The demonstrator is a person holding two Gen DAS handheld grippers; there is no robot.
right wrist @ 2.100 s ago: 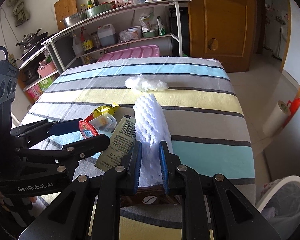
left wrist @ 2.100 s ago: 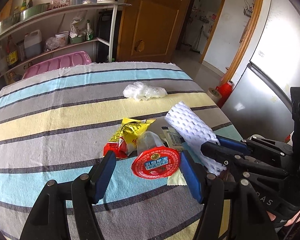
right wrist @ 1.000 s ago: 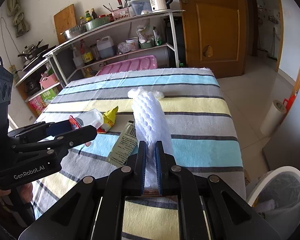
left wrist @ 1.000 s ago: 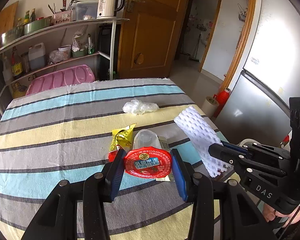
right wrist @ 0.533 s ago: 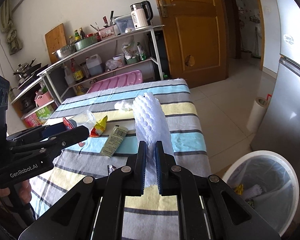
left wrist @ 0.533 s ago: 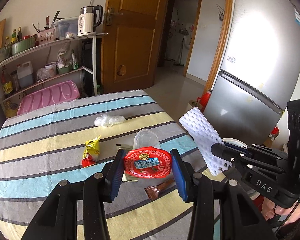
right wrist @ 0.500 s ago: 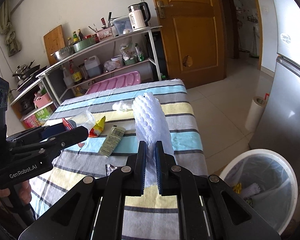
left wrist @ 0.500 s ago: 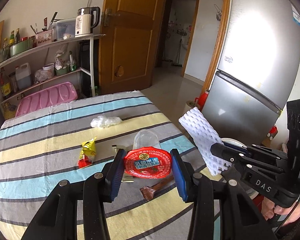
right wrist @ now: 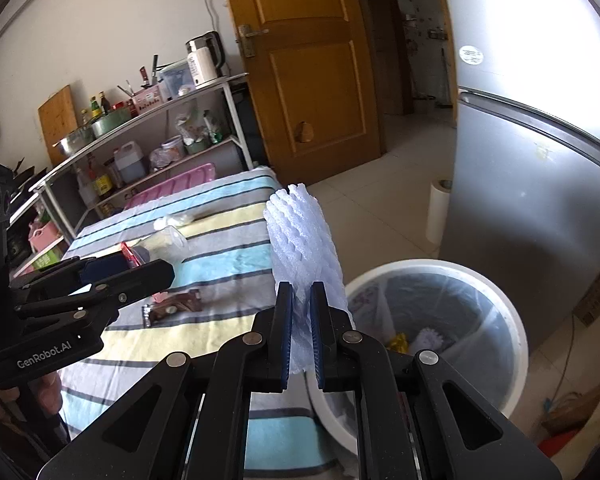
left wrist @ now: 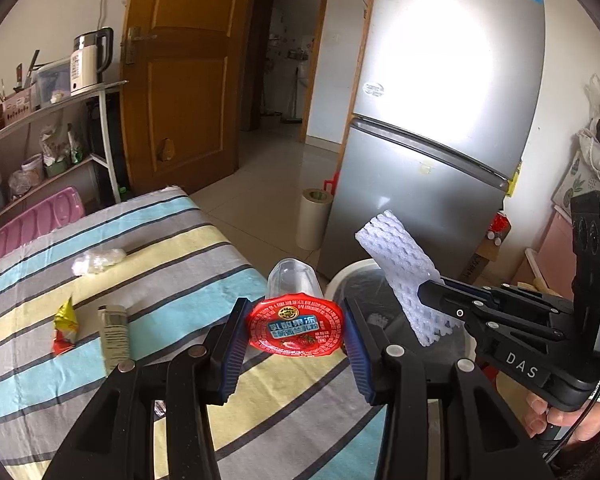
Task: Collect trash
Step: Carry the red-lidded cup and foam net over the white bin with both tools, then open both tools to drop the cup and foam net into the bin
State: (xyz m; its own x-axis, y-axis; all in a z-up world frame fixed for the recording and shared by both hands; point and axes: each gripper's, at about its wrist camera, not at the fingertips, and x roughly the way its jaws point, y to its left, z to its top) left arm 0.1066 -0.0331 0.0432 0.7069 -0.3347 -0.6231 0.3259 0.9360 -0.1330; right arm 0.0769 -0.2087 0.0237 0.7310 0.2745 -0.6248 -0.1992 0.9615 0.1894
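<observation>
Trash in both grippers is being carried from the striped counter (left wrist: 180, 248) toward a white bin (right wrist: 512, 328) lined with a clear bag, which stands on the floor beside the counter's end. The left gripper (left wrist: 296, 328), partly open, clamps a clear jelly cup (left wrist: 294, 316) by its red foil lid. The right gripper (right wrist: 301, 328), nearly closed, pinches a white foam fruit net (right wrist: 304, 236) that stands up from the jaws. Next, each gripper probably needs to hover over the bin's mouth before its jaws open. A yellow wrapper (left wrist: 66, 320) and a crumpled plastic bag (left wrist: 96, 260) lie on the counter.
</observation>
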